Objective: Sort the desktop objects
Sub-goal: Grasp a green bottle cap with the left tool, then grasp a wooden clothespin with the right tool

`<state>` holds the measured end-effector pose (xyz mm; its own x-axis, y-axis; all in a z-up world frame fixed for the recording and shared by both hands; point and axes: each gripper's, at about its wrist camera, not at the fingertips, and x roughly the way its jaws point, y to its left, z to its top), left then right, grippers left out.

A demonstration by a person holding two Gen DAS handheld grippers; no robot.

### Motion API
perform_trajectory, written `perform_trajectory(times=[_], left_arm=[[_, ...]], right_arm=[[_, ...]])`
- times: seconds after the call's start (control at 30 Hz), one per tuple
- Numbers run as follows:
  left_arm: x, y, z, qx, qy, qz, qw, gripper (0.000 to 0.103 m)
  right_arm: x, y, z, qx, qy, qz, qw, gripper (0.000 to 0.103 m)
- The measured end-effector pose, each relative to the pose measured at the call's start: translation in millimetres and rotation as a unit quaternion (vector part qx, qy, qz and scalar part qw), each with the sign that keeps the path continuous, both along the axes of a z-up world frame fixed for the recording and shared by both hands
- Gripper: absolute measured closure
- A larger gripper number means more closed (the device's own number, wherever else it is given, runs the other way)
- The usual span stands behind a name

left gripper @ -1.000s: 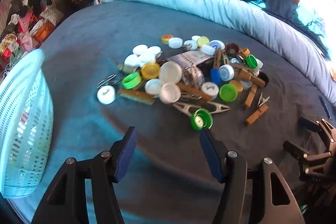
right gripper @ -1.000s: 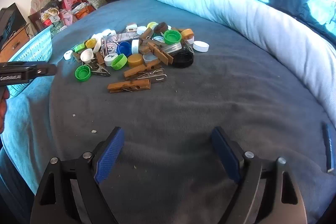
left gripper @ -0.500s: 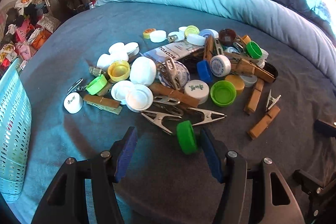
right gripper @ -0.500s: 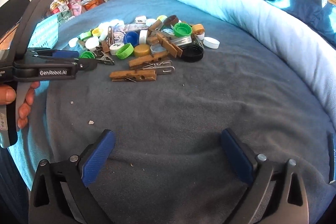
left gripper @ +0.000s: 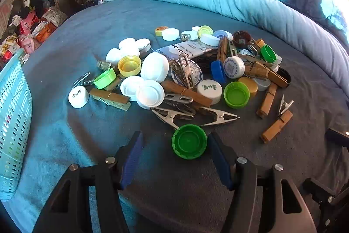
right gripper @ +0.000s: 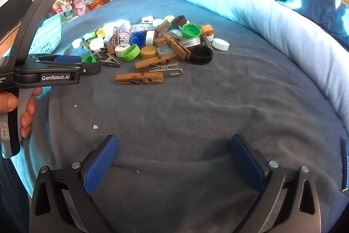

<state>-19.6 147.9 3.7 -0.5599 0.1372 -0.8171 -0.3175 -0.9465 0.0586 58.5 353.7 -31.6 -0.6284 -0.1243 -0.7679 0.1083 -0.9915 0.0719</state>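
Blue-grey bedspread [left gripper: 91, 21], heaped with caps and clothespins. Green cap [left gripper: 189, 141] lying open side up between pads of left gripper [left gripper: 174, 153], against the right pad, clear of the left; jaws closing. Just beyond: metal clips [left gripper: 174, 116], wooden clothespins [left gripper: 186, 93], white caps [left gripper: 150, 96]. Farther left, turquoise basket [left gripper: 13, 124]. Right gripper [right gripper: 174, 164] spread wide over bare cloth, nothing between.

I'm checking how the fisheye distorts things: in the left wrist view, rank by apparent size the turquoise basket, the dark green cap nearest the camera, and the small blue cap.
1. Turquoise perforated plastic basket
2. Dark green round plastic cap, enlarged by nearness
3. Small blue plastic cap
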Motion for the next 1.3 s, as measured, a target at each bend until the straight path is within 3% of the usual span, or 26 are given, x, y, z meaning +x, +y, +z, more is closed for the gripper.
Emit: perform_trajectory(times=[0.1,0.17,0.2,0.3,0.37,0.43,0.63,0.83,0.97,1.0,1.07,1.3], left_arm=[[5.7,-3.4,4.4,0.019,-0.012,-0.007,0.9997,0.067],[10.9,-6.4,7.9,0.024,-0.011,-0.007,0.9996,0.067],[12.3,-8.3,8.9,0.028,-0.011,-0.005,0.9995,0.067],[12.3,-15.9,11.7,0.038,-0.012,0.006,0.9992,0.067],[10.3,-20.0,12.7,0.041,-0.013,0.013,0.999,0.067],[9.7,-21.5,14.8,0.045,-0.011,0.014,0.9989,0.067],[7.2,-29.2,16.8,0.056,-0.017,0.005,0.9983,0.067],[6.3,-28.9,11.8,0.065,-0.026,0.006,0.9975,0.067],[9.1,-28.9,12.6,0.071,-0.028,0.005,0.9971,0.067],[9.2,-28.8,13.4,0.071,-0.028,0.006,0.9971,0.067],[9.0,-30.0,14.3,0.072,-0.027,0.006,0.997,0.067],[10.5,-33.0,23.5,0.077,-0.021,0.004,0.9968,0.067]], right_arm=[[2.9,6.0,4.2,-0.015,0.01,-0.01,1.0,0.019],[5.0,11.8,11.7,-0.044,0.023,-0.005,0.999,0.051],[4.6,12.1,14.8,-0.047,0.029,0.0,0.998,0.054],[-3.9,7.0,18.8,-0.065,0.032,0.012,0.997,0.054],[-15.5,-0.4,17.6,-0.074,0.026,0.014,0.997,0.039],[-25.8,-9.2,19.8,-0.077,0.029,0.011,0.997,0.032],[-63.1,-36.6,12.7,-0.039,-0.002,0.011,0.999,0.033],[-73.9,-49.3,4.7,-0.001,-0.019,0.008,1.0,0.031],[-79.1,-50.0,4.8,-0.026,-0.03,-0.007,0.999,0.017],[-80.4,-51.6,4.9,-0.024,-0.031,-0.011,0.999,0.018],[-80.0,-54.0,4.0,-0.015,-0.028,-0.017,0.999,0.042],[-70.2,-45.8,10.8,-0.037,-0.009,-0.025,0.999,0.044]])
